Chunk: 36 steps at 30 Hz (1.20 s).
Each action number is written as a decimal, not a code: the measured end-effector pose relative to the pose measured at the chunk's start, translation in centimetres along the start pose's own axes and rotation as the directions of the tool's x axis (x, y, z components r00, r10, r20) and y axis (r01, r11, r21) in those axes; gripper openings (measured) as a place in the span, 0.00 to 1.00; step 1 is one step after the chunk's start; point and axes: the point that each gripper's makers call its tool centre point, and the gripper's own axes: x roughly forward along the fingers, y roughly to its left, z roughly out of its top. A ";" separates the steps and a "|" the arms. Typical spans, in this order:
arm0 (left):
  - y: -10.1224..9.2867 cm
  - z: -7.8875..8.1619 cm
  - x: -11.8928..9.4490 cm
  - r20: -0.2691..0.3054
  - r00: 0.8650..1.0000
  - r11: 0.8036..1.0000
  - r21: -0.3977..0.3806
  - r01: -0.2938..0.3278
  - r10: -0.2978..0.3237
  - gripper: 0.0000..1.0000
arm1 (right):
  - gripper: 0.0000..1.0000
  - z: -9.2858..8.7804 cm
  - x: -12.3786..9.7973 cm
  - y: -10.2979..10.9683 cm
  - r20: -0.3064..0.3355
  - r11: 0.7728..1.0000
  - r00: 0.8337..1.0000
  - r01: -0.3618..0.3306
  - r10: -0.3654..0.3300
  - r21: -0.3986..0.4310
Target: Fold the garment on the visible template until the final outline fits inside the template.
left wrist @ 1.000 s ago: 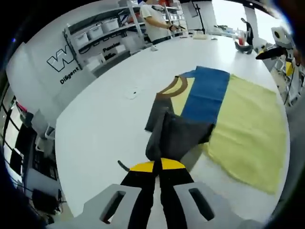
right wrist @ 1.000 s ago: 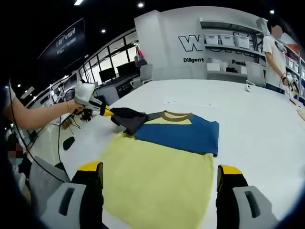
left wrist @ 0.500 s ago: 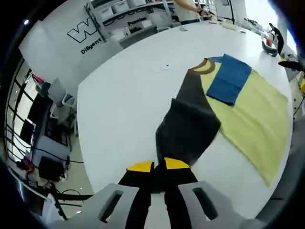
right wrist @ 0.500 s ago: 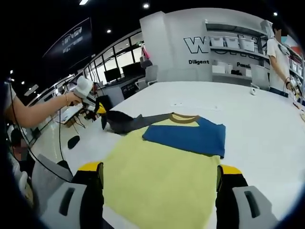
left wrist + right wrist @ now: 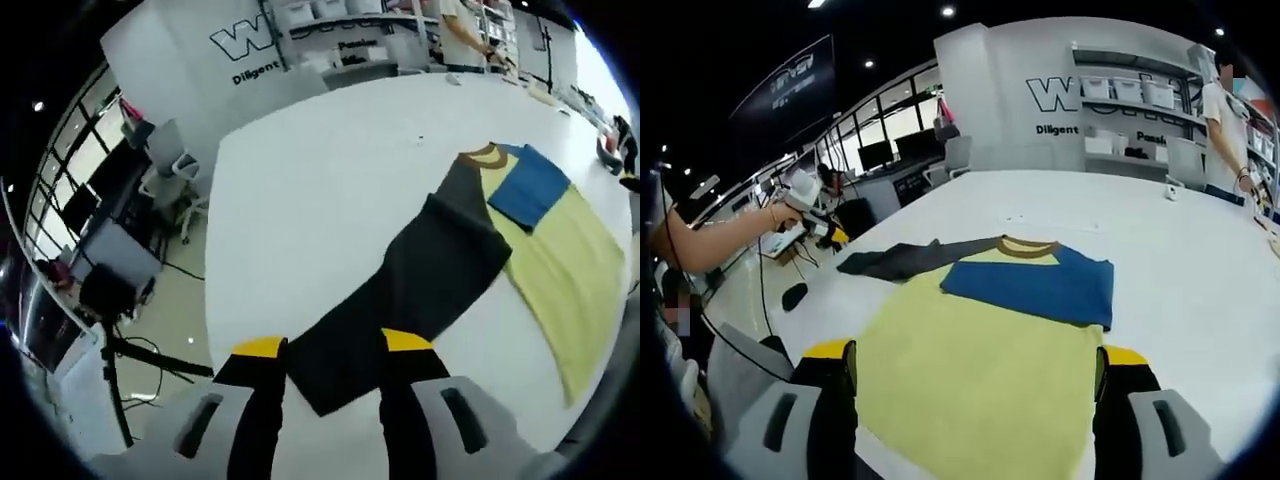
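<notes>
Both grippers' jaws wide apart, empty; grey sleeve (image 5: pixel 420 280) laid flat beside garment (image 5: pixel 985 355) body on table (image 5: pixel 300 180); next: regrasp, fold inward.

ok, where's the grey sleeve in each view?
Left gripper view: the grey sleeve lies spread from between this gripper's open jaws up toward the brown collar.
Right gripper view: the sleeve lies flat at centre-left, reaching out from the yellow shirt toward the left gripper.
Shared landmark: the folded blue sleeve.
</notes>
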 end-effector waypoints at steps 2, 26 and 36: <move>0.2 -0.9 0.2 0.004 1.000 0.999 -0.051 0.008 -0.008 0.52 | 0.99 0.1 0.0 0.2 0.003 1.000 1.000 -0.003 0.003 -0.002; 0.6 -7.6 4.5 -0.013 0.998 0.892 -0.449 0.048 -0.060 0.58 | 0.99 -1.2 -0.9 -0.3 -0.040 0.999 0.999 0.033 -0.035 -0.041; 1.0 -9.0 4.9 -0.102 0.994 0.926 -0.378 0.001 -0.042 0.36 | 0.99 -1.3 -1.3 -0.8 -0.037 0.998 0.997 0.061 -0.062 -0.031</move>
